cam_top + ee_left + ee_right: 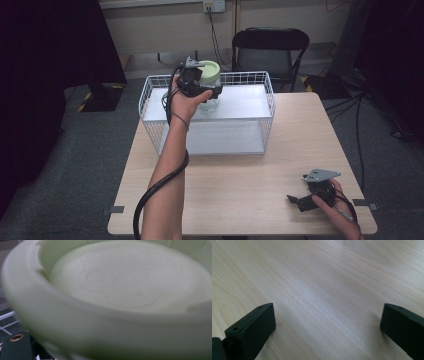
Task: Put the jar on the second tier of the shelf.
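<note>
High view. A clear jar point(209, 92) with a pale green lid point(210, 68) sits upright on the top shelf of a white wire rack point(270, 95), long axis vertical, lid facing up. It is at the shelf's back left part, near the rear wire rim. The left hand-held gripper point(200, 86) is at the jar, just below the lid, the forearm reaching in from the near side. The jaws are hidden by the hand and gripper body, so I cannot tell whether they pinch the jar. Open shelf lies to the jar's right; the raised wire rim bounds it at back, left and right. The rack stands at the far half of the desk point(240, 200). The near half of the desk is bare wood. The right hand-held gripper point(300, 201) rests low near the front right corner, well apart from the rack. A black chair point(270, 50) stands beyond the desk.

Left gripper view. The lid point(130, 280) is very close and blurred, its recessed top with faint embossed curves tilted toward the lens. White wire point(6, 315) shows at lower left.

Right gripper view. The two black jaws of the right hand-held gripper point(327, 322) are spread wide, with bare desk point(324, 277) between them.
</note>
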The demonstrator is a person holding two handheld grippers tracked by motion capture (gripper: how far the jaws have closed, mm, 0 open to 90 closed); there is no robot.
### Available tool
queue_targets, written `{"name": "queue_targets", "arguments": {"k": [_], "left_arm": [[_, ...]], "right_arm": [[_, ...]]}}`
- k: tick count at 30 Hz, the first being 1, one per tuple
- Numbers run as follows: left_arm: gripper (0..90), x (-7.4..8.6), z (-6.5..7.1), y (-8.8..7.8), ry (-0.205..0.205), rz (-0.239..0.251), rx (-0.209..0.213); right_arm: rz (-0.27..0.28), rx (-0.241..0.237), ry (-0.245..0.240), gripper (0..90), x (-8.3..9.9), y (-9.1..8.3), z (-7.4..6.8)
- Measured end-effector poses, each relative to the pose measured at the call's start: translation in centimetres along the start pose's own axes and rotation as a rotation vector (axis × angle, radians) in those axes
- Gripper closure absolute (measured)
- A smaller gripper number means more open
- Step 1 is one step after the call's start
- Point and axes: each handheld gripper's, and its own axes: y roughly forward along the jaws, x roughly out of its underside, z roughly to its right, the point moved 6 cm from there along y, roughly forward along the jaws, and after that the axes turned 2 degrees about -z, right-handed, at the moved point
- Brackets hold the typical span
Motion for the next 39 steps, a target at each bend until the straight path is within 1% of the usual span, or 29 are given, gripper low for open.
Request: {"name": "queue_targets", "arguments": {"k": [4,8,10,15,18,21,23,26,28,31,33,34,36,39], "left_arm": [[7.8,0.2,-0.1,-0.1,-0.004,-0.003,-0.009],[4.8,0.3,-0.2,-0.5,-0.028,0.008,-0.007],[4.5,0.4,-0.2,-0.7,-0.021,0.005,-0.007],[2.7,0.4,-0.2,-1.5,-0.039,0.027,0.001],[2.4,0.6,-0.1,-1.9,-0.031,0.027,0.008],[1.7,0.8,0.1,-2.3,-0.031,0.03,0.013],[1.2,0.9,0.1,-2.5,-0.04,0.042,0.018],[0.5,1.1,0.1,-2.8,-0.036,0.043,0.018],[0.5,1.1,0.2,-3.0,-0.032,0.051,0.021],[0.5,1.3,0.4,-3.3,-0.037,0.056,0.032],[0.5,1.4,0.5,-3.6,-0.027,0.065,0.032],[0.5,1.5,0.5,-3.7,-0.029,0.073,0.034],[0.5,1.7,0.6,-3.9,-0.033,0.074,0.04],[0.5,2.0,0.8,-4.3,-0.023,0.078,0.045]], "right_arm": [[0.0,0.0,0.0,0.0,0.0,0.0,0.0],[0.0,0.0,0.0,0.0,0.0,0.0,0.0],[0.001,0.0,0.0,0.0,0.0,0.0,0.0],[0.001,0.0,0.0,0.0,0.0,0.0,0.0],[0.001,0.0,0.0,0.0,0.0,0.0,0.0],[0.001,0.0,0.0,0.0,0.0,0.0,0.0],[0.001,0.0,0.0,0.0,0.0,0.0,0.0],[0.001,0.0,0.0,0.0,0.0,0.0,0.0],[0.001,0.0,0.0,0.0,0.0,0.0,0.0],[0.001,0.0,0.0,0.0,0.0,0.0,0.0],[0.001,0.0,0.0,0.0,0.0,0.0,0.0],[0.001,0.0,0.0,0.0,0.0,0.0,0.0],[0.001,0.0,0.0,0.0,0.0,0.0,0.0],[0.001,0.0,0.0,0.0,0.0,0.0,0.0]]}}
